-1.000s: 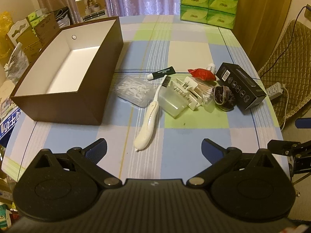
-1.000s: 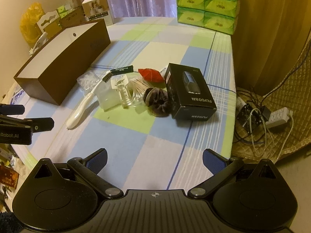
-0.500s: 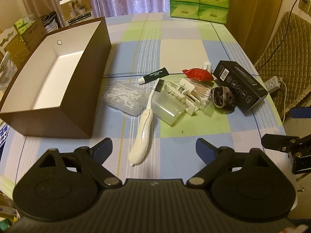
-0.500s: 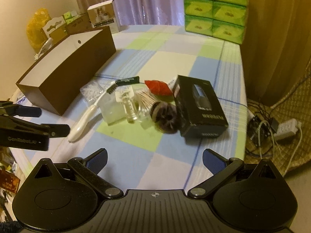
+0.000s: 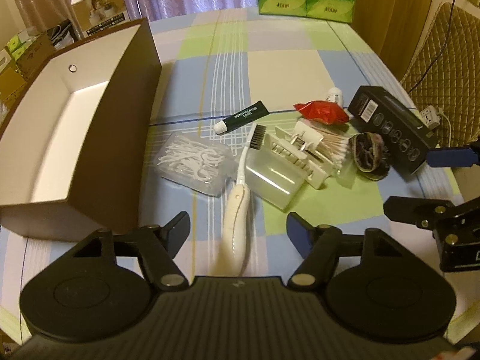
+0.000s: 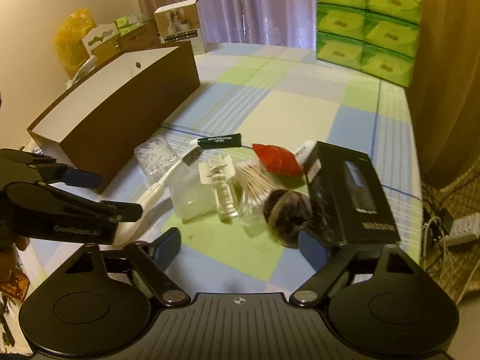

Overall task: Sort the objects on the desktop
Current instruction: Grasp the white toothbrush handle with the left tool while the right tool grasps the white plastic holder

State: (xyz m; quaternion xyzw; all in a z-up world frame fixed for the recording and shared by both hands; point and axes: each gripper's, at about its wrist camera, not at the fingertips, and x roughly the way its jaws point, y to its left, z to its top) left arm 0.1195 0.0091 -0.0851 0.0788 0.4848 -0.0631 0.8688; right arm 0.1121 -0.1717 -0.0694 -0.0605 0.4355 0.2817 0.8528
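Observation:
A pile of small items lies mid-table: a white brush [image 5: 240, 192] [image 6: 168, 177], a clear box of floss picks [image 5: 195, 163], a dark lip-gel tube [image 5: 243, 116] [image 6: 220, 141], a clear cup [image 5: 274, 180], cotton swabs [image 5: 331, 147] [image 6: 255, 180], a red packet [image 5: 321, 109] [image 6: 276, 159], a dark scrunchie [image 5: 369, 154] [image 6: 286, 210] and a black box [image 5: 393, 126] [image 6: 351, 195]. An open brown box [image 5: 69, 126] [image 6: 120, 102] stands at the left. My left gripper [image 5: 238, 229] is open, its fingers either side of the brush handle. My right gripper [image 6: 240, 244] is open just before the scrunchie.
Green tissue packs [image 6: 366, 24] are stacked at the table's far edge. Cartons and a yellow bag [image 6: 72, 39] crowd the far left. A power strip and cables [image 6: 459, 231] lie on the floor to the right. The checked tablecloth [image 5: 279, 57] shows bare beyond the pile.
Both grippers have moved forward and lower toward the pile. The brush handle now lies between my left fingers, and the scrunchie sits close before my right fingers. Nothing was picked up.

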